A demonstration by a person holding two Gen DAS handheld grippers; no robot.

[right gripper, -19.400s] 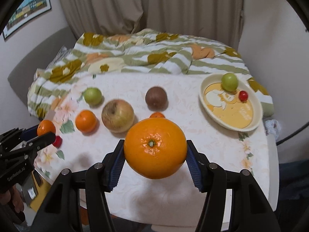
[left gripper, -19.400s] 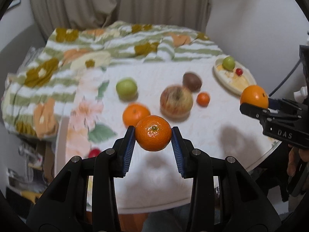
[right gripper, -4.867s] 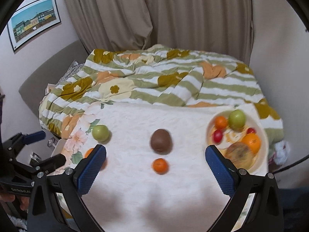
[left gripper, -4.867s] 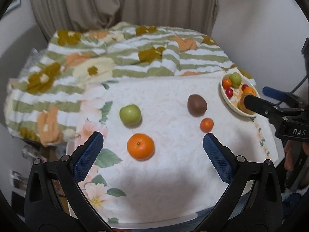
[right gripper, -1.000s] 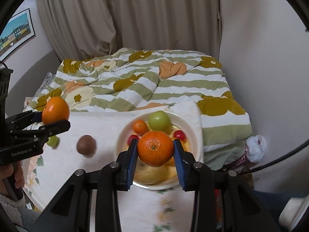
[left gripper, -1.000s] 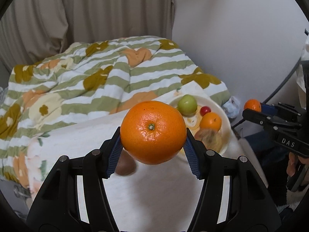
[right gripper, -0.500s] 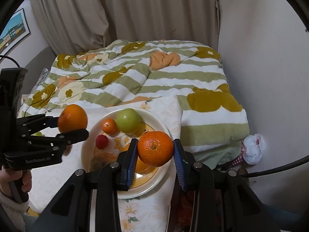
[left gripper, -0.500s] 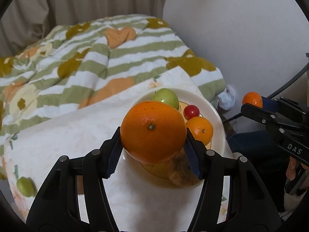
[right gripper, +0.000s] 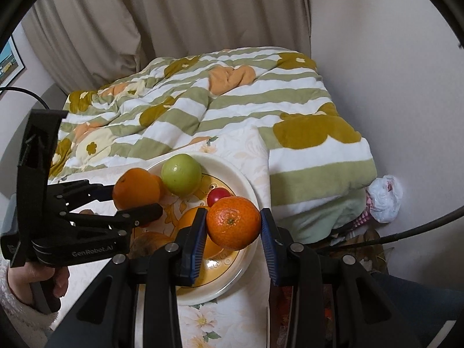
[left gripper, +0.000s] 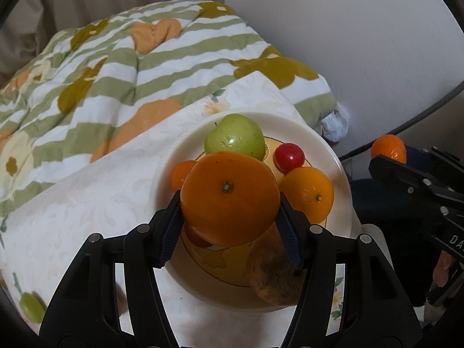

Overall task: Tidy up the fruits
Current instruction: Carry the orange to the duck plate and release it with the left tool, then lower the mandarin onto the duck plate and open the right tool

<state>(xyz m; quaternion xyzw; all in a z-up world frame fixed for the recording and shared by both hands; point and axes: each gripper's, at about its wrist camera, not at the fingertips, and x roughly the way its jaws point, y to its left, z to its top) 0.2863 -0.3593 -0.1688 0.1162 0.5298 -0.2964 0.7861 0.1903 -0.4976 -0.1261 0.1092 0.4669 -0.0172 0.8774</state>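
we hold a big orange (left gripper: 229, 197) pinched in the left gripper (left gripper: 229, 217) right over the plate (left gripper: 333, 156), and a mandarin (right gripper: 233, 221) clamped in the right gripper (right gripper: 232, 232) at its rim, likely so each drops among the fruit there.

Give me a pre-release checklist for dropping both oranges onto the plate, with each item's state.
1. Left gripper holds its orange firmly: ok.
2. Right gripper holds the mandarin firmly: ok.
3. Left orange above the plate: ok.
4. Mandarin above the plate: cannot tell, it hangs near the right rim.
5. Free spot under the left orange: not ok, fruit lies below.
6. Grippers apart from each other: ok.
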